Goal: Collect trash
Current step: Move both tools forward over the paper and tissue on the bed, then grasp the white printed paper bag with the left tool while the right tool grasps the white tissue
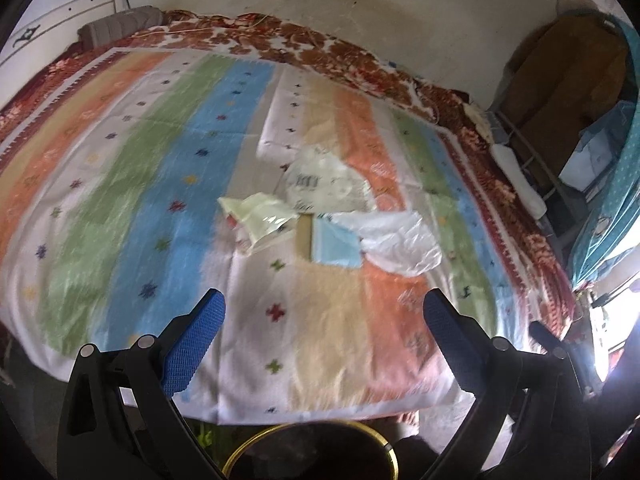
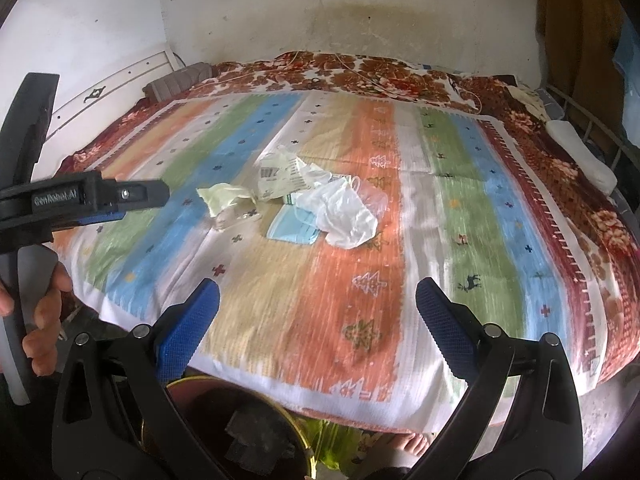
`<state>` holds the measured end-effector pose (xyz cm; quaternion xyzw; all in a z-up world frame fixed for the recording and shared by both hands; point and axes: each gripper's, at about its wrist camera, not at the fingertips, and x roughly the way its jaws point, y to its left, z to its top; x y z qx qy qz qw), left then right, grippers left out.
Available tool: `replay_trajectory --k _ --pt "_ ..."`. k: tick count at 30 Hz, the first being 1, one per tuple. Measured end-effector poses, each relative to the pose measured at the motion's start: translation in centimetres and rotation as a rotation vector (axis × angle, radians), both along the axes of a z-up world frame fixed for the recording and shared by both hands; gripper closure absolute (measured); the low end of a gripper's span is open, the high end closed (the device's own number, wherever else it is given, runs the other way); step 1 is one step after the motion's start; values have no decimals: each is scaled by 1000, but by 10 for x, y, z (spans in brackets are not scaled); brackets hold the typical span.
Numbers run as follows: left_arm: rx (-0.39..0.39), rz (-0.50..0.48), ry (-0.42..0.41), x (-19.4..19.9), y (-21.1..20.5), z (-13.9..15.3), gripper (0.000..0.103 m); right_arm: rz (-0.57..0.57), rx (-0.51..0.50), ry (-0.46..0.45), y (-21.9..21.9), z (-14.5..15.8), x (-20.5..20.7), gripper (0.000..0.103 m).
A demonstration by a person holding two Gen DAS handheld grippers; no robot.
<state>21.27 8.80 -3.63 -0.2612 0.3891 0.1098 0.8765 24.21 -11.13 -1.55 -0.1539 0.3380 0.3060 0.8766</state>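
A small heap of trash lies mid-bed on the striped blanket (image 1: 120, 184): a cream wrapper (image 1: 260, 220), a printed white package (image 1: 324, 184), a pale blue packet (image 1: 334, 246) and a crumpled white plastic bag (image 1: 400, 240). My left gripper (image 1: 324, 308) hangs open over the bed's near edge, short of the heap, holding nothing. My right gripper (image 2: 318, 292) is also open and empty, nearer than the white bag (image 2: 344, 216) and blue packet (image 2: 292, 232). The left gripper (image 2: 156, 196) shows side-on at the left, level with the cream wrapper (image 2: 224, 198). A dark bin with a gold rim (image 2: 188, 380) stands below the grippers.
The bin's rim (image 1: 248, 446) sits against the bed's front edge. A hand (image 2: 44, 312) grips the left tool's handle, and a bare foot (image 2: 412, 444) shows by the bin. A grey pillow (image 1: 116, 28) lies at the headboard. Hanging clothes (image 1: 560, 80) and a metal frame crowd the right side.
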Motion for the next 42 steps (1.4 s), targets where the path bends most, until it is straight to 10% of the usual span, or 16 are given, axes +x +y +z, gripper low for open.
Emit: replay_trajectory --k 21,42 --pt "-101 8 -1 85 25 -30 6 -12 5 -23 18 -27 67 11" --pt "-77 21 13 152 32 -52 12 38 -8 -15 39 -59 115 41"
